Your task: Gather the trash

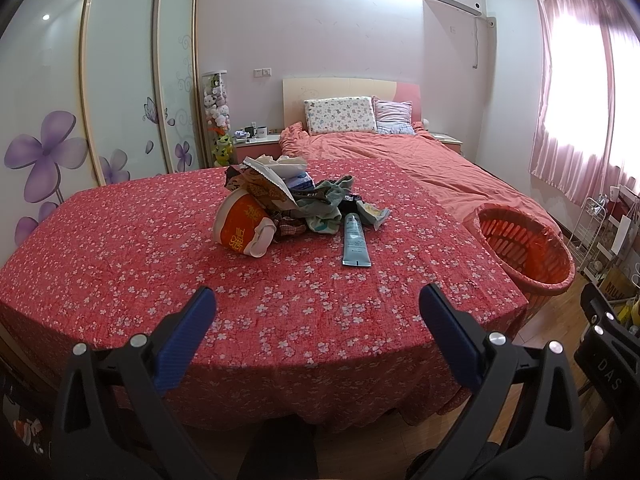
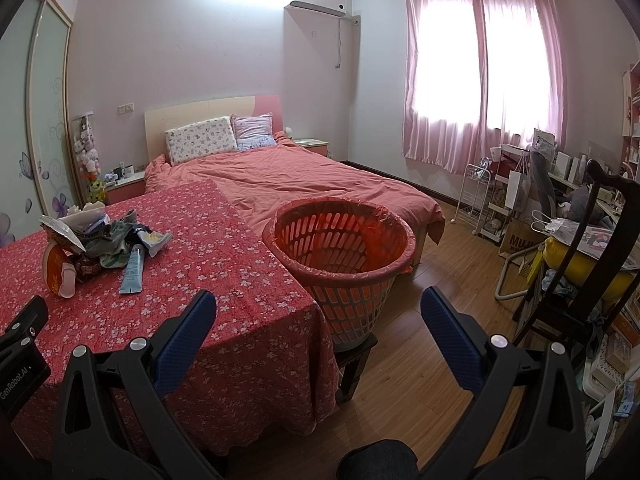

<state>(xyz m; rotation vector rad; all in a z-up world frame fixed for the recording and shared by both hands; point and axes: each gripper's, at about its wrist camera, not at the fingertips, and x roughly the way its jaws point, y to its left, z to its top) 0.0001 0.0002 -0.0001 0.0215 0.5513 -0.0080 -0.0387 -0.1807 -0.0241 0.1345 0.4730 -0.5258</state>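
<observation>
A pile of trash [image 1: 288,196] lies on the table with the red flowered cloth [image 1: 160,264]: a tipped orange noodle cup [image 1: 240,226], a blue tube [image 1: 354,240], crumpled wrappers and bags. The pile also shows in the right wrist view [image 2: 96,236]. An orange basket with a red liner [image 1: 528,252] stands at the table's right side, also in the right wrist view [image 2: 340,248]. My left gripper [image 1: 318,300] is open and empty near the table's front edge. My right gripper [image 2: 318,304] is open and empty, near the table's right corner, in front of the basket.
A bed with a pink cover [image 2: 304,176] stands behind the table. A wardrobe with flower doors [image 1: 100,100] is at the left. A dark chair [image 2: 580,256], a white rack [image 2: 480,196] and a cluttered desk fill the right side. The floor is wood [image 2: 420,340].
</observation>
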